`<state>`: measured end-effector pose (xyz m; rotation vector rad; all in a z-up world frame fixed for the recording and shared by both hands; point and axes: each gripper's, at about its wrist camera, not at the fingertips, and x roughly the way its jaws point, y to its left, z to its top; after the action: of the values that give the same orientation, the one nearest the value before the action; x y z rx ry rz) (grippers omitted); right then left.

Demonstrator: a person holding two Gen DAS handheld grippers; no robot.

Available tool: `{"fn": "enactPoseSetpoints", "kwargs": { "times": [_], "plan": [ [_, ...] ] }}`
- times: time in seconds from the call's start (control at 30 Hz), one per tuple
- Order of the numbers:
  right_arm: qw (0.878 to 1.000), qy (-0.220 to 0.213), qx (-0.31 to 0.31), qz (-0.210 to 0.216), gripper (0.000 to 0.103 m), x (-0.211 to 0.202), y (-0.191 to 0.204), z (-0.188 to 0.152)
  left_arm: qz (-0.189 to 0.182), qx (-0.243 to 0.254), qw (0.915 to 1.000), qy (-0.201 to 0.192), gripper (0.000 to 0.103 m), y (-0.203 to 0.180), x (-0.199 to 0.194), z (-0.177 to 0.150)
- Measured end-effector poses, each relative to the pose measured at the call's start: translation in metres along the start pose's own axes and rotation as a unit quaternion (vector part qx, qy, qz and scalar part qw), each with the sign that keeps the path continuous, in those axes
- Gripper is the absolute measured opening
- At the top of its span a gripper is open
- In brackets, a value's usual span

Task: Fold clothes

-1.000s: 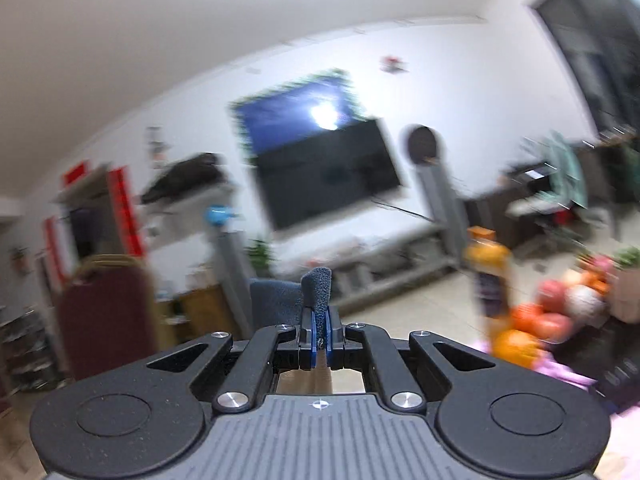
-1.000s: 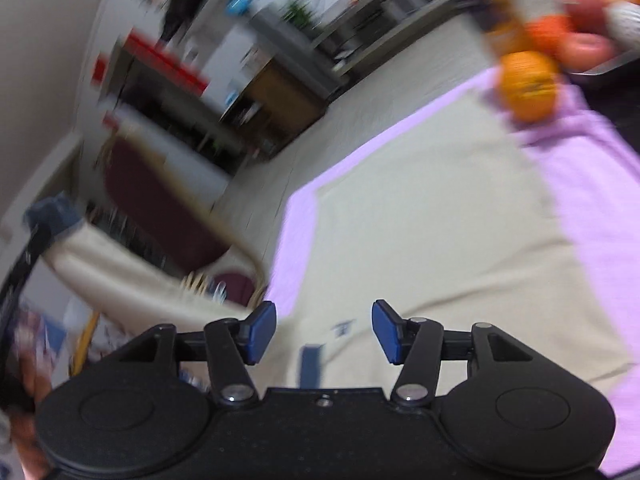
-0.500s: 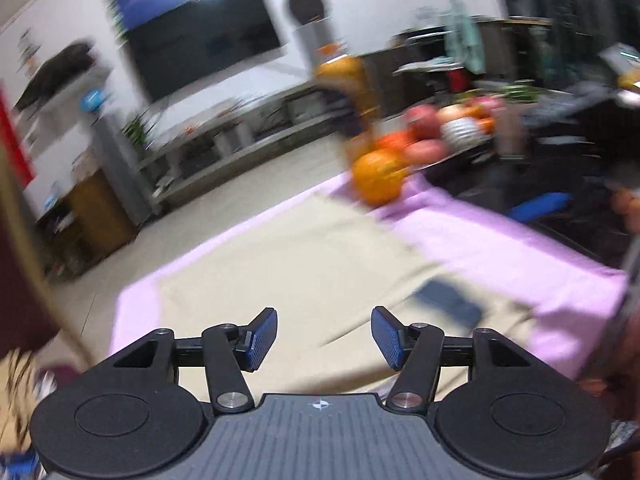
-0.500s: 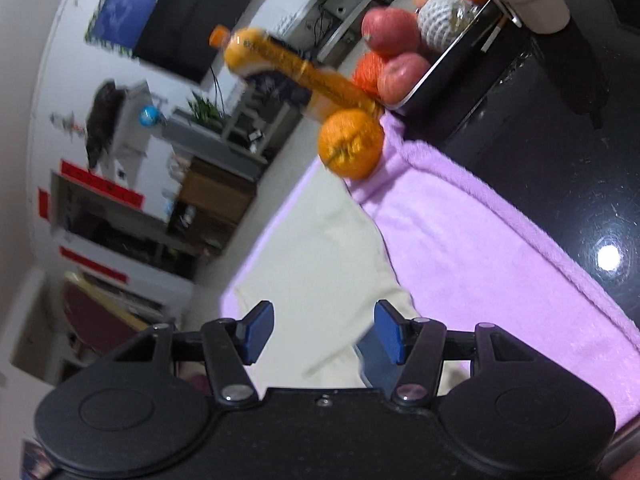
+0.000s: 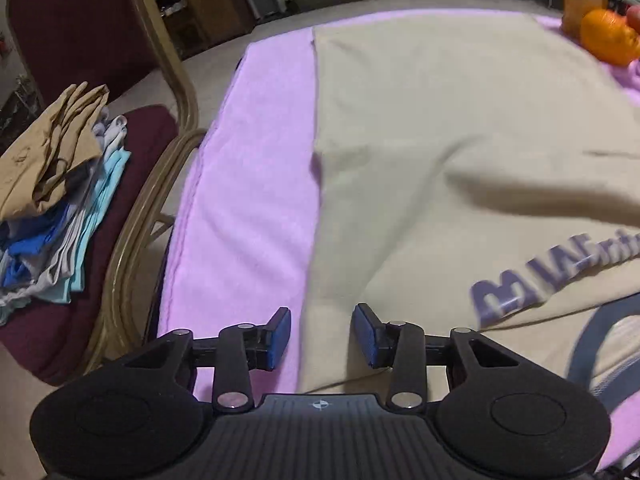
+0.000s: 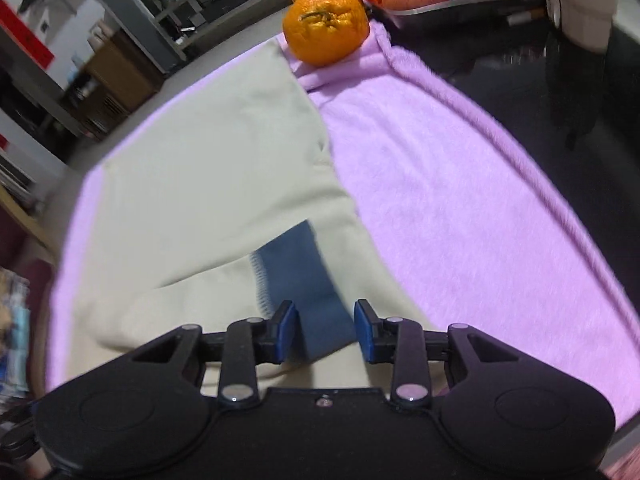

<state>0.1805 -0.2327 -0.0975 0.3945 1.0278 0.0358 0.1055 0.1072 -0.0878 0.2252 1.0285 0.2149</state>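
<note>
Beige shirt (image 5: 420,128) lies spread on the purple towel (image 5: 248,184), orange (image 6: 326,26) at its far corner. My left gripper (image 5: 320,334) is closing over the shirt's left edge, pads clear of the cloth, nothing gripped yet. Right gripper (image 6: 325,330) is closing too, blue cuff (image 6: 304,280) sitting between the pads but not pinched.

Dim indoor light, motion blur, fisheye-bent edges.
</note>
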Motion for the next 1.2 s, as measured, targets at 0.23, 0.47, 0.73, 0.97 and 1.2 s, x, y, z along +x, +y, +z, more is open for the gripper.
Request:
{"fn": "enactPoseSetpoints", "kwargs": {
  "times": [0.23, 0.47, 0.73, 0.97, 1.2],
  "plan": [
    [0.995, -0.032, -0.088, -0.037, 0.032, 0.014, 0.035, 0.005, 0.007, 0.011, 0.9999, -0.004, 0.040, 0.000, 0.002, -0.004],
    [0.985, -0.164, -0.045, 0.019, 0.005, -0.038, 0.030, 0.015, 0.008, 0.019, 0.9998, -0.007, 0.041, 0.002, 0.002, -0.005],
    [0.995, -0.061, -0.012, -0.079, 0.031, -0.004, 0.008, 0.025, -0.023, -0.037, 0.9990, -0.004, 0.047, 0.025, -0.005, -0.003],
    [0.996, -0.058, 0.061, 0.037, 0.043, -0.037, -0.022, 0.016, -0.097, -0.171, 0.9796, -0.038, 0.048, 0.068, -0.011, 0.024],
    [0.983, 0.009, 0.112, 0.143, 0.043, -0.016, -0.013, 0.017, -0.146, -0.168, 0.9749, -0.009, 0.052, 0.061, 0.036, 0.083]
  ]
}}
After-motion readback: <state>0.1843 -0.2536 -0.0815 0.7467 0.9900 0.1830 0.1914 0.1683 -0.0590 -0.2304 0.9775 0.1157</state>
